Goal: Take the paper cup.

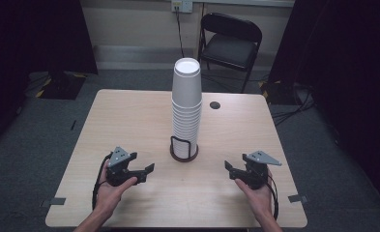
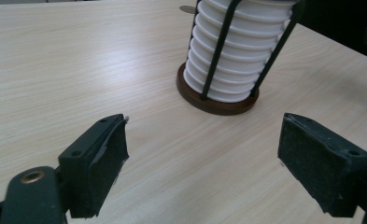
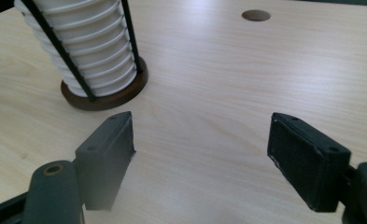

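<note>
A tall stack of white paper cups (image 1: 186, 104) stands upside down in a black wire holder with a round dark base (image 1: 183, 153) at the middle of the wooden table (image 1: 129, 116). My left gripper (image 1: 148, 173) rests low near the front left, pointing toward the holder, jaws wide apart with nothing between them. The left gripper view has the cups (image 2: 239, 51) ahead and to the right of its open gripper (image 2: 202, 154). My right gripper (image 1: 229, 171) sits at the front right, open and empty as well. In the right gripper view the cups (image 3: 90, 42) stand ahead to the left of its gripper (image 3: 202, 149).
A round cable hole (image 1: 214, 105) lies in the table behind the stack to the right. A black folding chair (image 1: 231, 41) stands beyond the far edge. Bare tabletop spreads on both sides of the holder.
</note>
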`<state>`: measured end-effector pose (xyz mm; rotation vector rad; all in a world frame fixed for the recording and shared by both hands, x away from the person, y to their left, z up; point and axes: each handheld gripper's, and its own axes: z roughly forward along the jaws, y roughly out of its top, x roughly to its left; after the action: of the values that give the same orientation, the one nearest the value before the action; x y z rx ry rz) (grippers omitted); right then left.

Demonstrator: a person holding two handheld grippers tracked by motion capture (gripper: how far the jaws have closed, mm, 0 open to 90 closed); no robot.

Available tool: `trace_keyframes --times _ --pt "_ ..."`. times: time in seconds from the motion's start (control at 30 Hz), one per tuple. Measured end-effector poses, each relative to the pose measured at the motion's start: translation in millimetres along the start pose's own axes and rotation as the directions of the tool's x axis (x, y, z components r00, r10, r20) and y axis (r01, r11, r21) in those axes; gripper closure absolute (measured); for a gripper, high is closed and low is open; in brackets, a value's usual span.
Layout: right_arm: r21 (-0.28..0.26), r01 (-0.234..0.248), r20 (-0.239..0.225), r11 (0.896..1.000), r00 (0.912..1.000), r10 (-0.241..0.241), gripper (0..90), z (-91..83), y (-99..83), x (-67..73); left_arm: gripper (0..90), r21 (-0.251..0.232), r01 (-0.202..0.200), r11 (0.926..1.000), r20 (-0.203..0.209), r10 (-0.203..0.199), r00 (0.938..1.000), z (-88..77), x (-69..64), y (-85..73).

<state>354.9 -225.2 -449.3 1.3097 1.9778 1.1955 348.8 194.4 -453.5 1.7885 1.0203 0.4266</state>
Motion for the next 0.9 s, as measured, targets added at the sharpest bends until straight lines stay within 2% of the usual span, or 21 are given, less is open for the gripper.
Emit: trace_keyframes --times 0.1,0.2,0.33,0.37,0.5,0.57,0.77,0.9 --pt "0.007 -0.012 -0.026 1.000 0.9996 0.012 23.7 0.0 0.4 -0.1 16.1 -0.003 -0.003 1.0000 0.006 0.003 1.0000 -0.3 -0.9 1.1" --pt "-0.016 -0.003 -0.045 1.000 0.9990 0.003 23.7 -3.8 3.1 3.6 16.0 0.004 -0.006 1.0000 0.019 0.006 0.9998 0.2 -0.3 0.7" --pt "-0.020 0.000 -0.060 1.000 0.9982 -0.001 22.3 -5.0 5.5 6.8 15.9 -0.005 -0.003 1.0000 0.018 0.003 0.9998 -0.4 -0.3 1.2" --pt "-0.017 -0.017 -0.073 1.000 0.9973 0.015 22.5 -5.4 7.4 8.1 15.8 -0.007 -0.006 1.0000 0.013 0.006 0.9999 -1.1 0.2 1.2" --pt "-0.014 -0.020 -0.095 1.000 0.9953 0.019 22.3 -5.9 11.3 10.6 15.8 -0.006 -0.003 1.0000 0.018 0.003 0.9998 -1.8 0.6 0.9" --pt "-0.019 -0.005 -0.097 1.000 0.9953 0.003 20.2 -6.2 12.4 12.0 15.8 -0.003 -0.001 1.0000 0.025 0.001 0.9997 -1.8 0.5 0.3" --pt "-0.029 -0.005 -0.121 1.000 0.9926 0.001 18.4 -8.0 19.0 14.8 15.9 -0.002 -0.008 1.0000 0.025 0.008 0.9997 -0.4 -0.8 0.3" --pt "-0.064 0.006 -0.138 0.998 0.9904 -0.015 18.4 -11.2 29.9 20.9 15.9 0.005 -0.015 0.9999 0.024 0.015 0.9996 0.8 -1.0 0.2"
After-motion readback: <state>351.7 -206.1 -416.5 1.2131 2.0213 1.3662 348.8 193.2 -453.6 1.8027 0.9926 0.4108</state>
